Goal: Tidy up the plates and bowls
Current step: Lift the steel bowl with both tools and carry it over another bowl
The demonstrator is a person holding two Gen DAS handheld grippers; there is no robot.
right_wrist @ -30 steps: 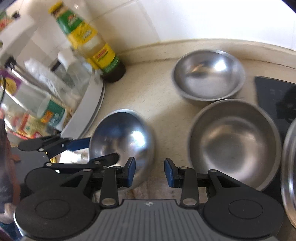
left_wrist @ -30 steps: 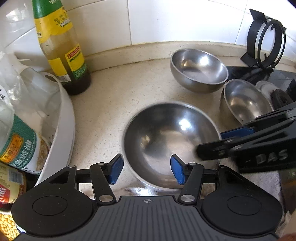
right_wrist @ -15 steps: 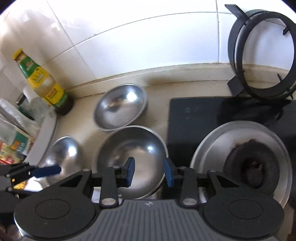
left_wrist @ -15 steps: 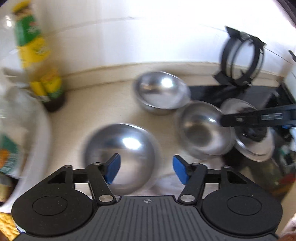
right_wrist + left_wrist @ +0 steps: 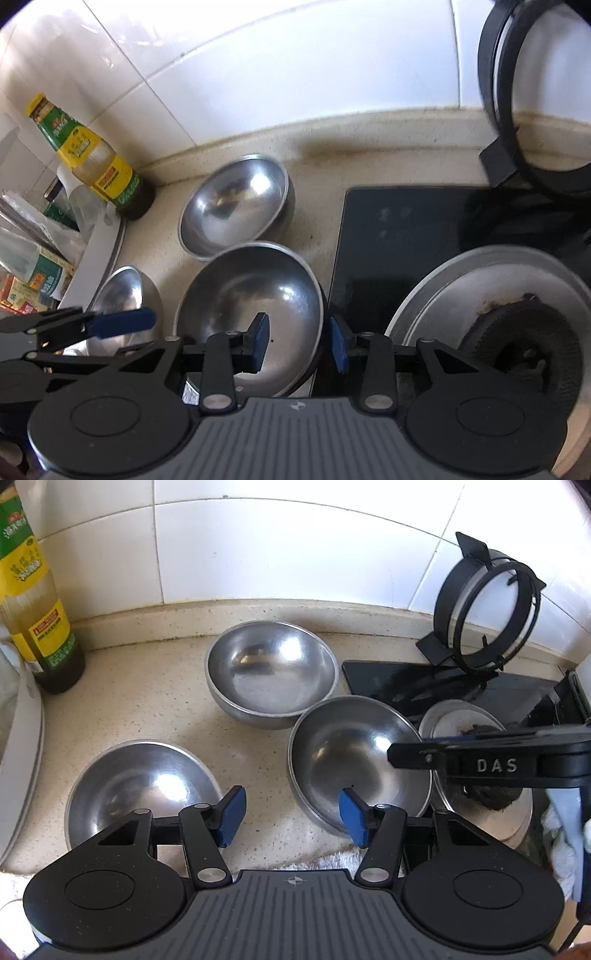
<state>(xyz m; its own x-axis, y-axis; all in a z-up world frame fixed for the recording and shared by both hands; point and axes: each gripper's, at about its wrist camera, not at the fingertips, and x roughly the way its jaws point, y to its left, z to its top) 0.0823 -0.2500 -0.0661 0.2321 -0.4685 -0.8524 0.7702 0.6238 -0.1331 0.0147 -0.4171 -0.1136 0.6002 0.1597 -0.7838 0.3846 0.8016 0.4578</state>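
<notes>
The right tongs [image 5: 298, 341] straddle a steel bowl's [image 5: 236, 295] rim, opening, pads not pressing. The left tongs [image 5: 291, 818] hang spread over the worktop [image 5: 155, 705], closing on nothing.

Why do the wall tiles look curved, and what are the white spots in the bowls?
Left wrist view: fisheye bends the tile lines; sharp, window glare in each steel bowl. Right wrist view: stronger bending, washed-out tiles, slightly soft; glare on the middle bowl.

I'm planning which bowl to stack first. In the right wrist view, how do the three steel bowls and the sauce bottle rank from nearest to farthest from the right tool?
1. Middle bowl: its right rim sits between the right tool's blue pads.
2. Left bowl: lower left, beside the white tray.
3. Back bowl: near the wall.
4. Sauce bottle: far left corner.
</notes>
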